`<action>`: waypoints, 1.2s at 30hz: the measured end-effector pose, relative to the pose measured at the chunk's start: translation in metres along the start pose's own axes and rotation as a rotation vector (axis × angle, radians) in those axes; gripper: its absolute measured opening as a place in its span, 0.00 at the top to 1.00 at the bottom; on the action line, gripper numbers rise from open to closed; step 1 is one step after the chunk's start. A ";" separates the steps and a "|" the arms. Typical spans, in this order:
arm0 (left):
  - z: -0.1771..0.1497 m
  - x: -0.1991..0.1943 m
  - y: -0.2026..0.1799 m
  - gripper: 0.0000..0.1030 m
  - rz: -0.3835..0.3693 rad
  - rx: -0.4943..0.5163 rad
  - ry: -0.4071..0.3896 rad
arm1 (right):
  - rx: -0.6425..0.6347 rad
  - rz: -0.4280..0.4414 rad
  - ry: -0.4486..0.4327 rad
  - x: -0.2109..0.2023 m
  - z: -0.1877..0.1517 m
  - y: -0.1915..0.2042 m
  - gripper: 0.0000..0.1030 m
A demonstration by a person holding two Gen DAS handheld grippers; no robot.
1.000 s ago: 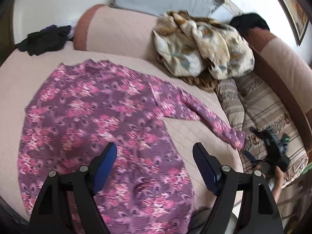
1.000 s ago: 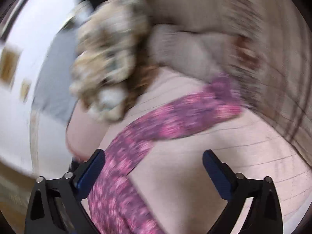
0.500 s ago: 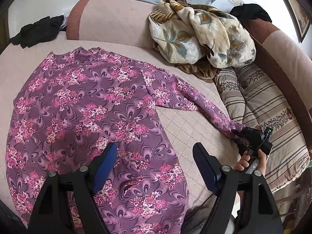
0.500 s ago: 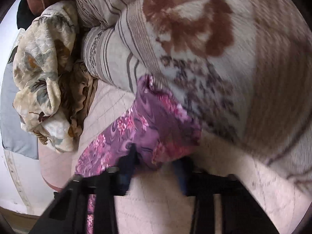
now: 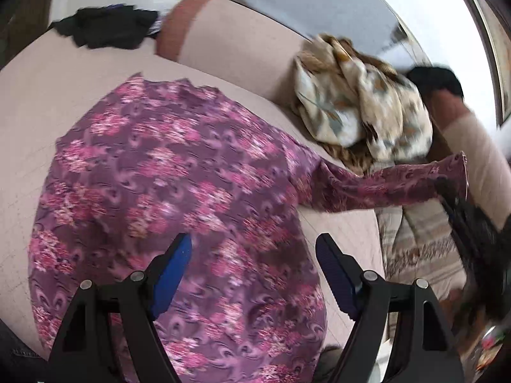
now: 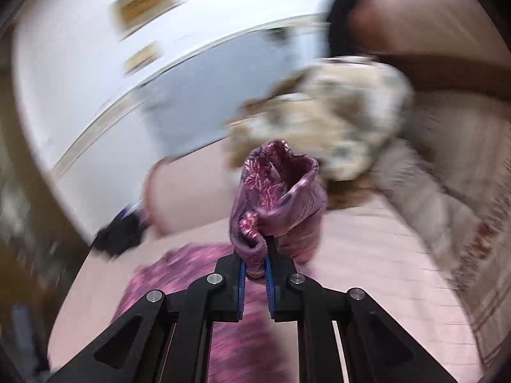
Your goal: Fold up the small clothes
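Purple floral long-sleeved top (image 5: 179, 185) spread flat on sofa seat (image 5: 48, 95); one sleeve (image 5: 392, 185) lifted off seat, stretched taut sideways.

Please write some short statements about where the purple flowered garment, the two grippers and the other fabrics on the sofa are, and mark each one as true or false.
1. The right gripper is shut on the sleeve cuff of the purple floral garment. True.
2. The left gripper is clamping the garment's hem. False: its jaws are open above the garment and hold nothing.
3. The held sleeve lies flat on the seat. False: it is lifted and stretched towards the right gripper.
4. A crumpled cream floral cloth sits against the sofa backrest. True.
5. A dark bundle of fabric lies on the purple garment. False: it lies apart, beyond it.
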State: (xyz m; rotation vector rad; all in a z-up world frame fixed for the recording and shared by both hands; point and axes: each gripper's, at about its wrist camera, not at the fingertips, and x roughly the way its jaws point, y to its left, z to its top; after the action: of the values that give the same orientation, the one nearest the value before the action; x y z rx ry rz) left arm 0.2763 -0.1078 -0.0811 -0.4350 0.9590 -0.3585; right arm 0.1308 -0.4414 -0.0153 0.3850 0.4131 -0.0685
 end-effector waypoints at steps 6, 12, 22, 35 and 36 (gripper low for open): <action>0.020 0.004 0.076 0.23 -0.023 -0.169 0.031 | -0.312 0.187 0.182 0.044 -0.090 0.123 0.89; 0.021 0.036 0.123 0.23 -0.040 -0.269 0.101 | -0.405 0.309 0.555 0.115 -0.188 0.147 0.65; 0.005 0.080 0.112 0.23 -0.039 -0.204 0.195 | 0.219 0.288 0.433 0.133 -0.114 -0.008 0.26; 0.018 0.016 0.064 0.91 -0.007 -0.078 0.078 | 0.585 0.049 0.574 0.243 -0.110 -0.092 0.91; 0.024 -0.009 0.062 0.91 -0.047 -0.081 0.037 | 0.604 0.085 0.536 0.235 -0.106 -0.092 0.92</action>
State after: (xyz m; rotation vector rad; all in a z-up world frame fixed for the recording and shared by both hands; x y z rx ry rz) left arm 0.2979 -0.0457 -0.0948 -0.5266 1.0032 -0.3721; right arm 0.2928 -0.4837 -0.2326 1.0261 0.9084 -0.0044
